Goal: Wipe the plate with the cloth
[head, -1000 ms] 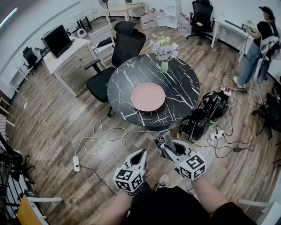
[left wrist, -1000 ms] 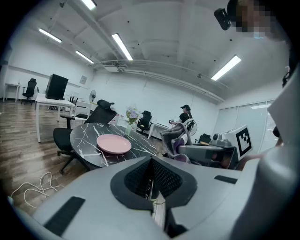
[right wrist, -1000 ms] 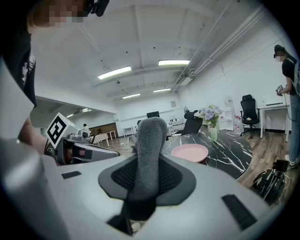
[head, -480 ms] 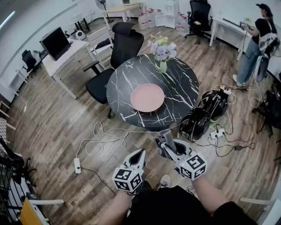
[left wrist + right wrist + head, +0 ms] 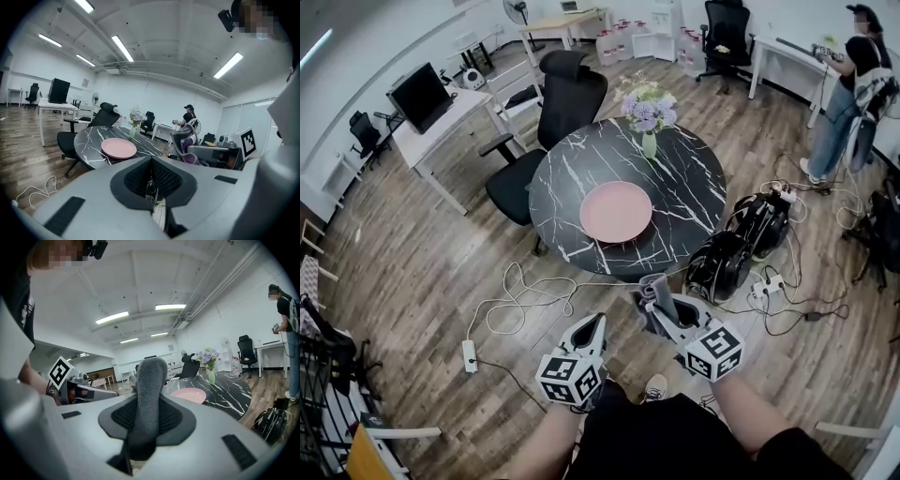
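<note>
Right claw (image 5: pixel 149 405) clamping fuzzy grey cloth (image 5: pixel 152 373), pink plate (image 5: pixel 616 211)

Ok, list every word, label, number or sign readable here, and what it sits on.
No readable text anywhere.
Left tongs and right tongs: square black-and-white markers only, no letters.
Monitor: screen dark.
Containers by the far wall: labels too small to read.

Your head camera looks steeply down from standing height, with the round black white-veined marble table (image 5: pixel 694 187) well ahead. The cameras on your left gripper (image 5: pixel 598 326) and right gripper (image 5: pixel 652 307) sit close behind their jaws, facing nearly level at that table, so all three views share its round pink plate (image 5: pixel 616 211).
</note>
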Motion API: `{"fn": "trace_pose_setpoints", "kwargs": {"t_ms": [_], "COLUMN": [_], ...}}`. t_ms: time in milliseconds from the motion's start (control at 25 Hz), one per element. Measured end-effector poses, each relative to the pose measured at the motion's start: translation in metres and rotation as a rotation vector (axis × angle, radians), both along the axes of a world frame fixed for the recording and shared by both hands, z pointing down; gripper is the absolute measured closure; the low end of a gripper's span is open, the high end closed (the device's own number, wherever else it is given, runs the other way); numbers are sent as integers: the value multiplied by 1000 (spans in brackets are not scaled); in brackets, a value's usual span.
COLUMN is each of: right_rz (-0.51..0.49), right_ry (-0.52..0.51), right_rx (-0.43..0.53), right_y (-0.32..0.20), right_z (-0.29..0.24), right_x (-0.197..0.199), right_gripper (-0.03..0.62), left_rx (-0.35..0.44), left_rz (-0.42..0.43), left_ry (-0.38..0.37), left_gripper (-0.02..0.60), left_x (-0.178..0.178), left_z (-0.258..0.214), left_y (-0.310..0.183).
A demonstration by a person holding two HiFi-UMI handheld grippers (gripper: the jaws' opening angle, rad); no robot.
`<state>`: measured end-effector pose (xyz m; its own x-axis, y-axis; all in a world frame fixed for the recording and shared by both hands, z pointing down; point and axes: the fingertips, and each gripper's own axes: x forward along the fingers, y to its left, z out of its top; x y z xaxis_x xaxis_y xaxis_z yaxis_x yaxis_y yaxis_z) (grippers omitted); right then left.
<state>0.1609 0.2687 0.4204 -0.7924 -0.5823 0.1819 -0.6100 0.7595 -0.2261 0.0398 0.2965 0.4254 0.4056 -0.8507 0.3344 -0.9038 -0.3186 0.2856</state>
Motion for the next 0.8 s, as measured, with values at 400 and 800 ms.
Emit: {"fn": "trace_pose_setpoints", "kwargs": {"t_ms": [400,800], "right_rz": [26,74], "right_ry": [-14,-2], "right_rx": [-39,-48], "right_y": [-33,-94], "right_z": [8,15], "right_x": [-3,-27], "right_gripper": [488,488], "left_rx": [-19,-40], "left_rz": [-34,-37], "left_ry": [0,19], "left_gripper": [560,560], "left_x": [-16,-55], "left_z": [9,25], "left_y": [-33,-103]}}
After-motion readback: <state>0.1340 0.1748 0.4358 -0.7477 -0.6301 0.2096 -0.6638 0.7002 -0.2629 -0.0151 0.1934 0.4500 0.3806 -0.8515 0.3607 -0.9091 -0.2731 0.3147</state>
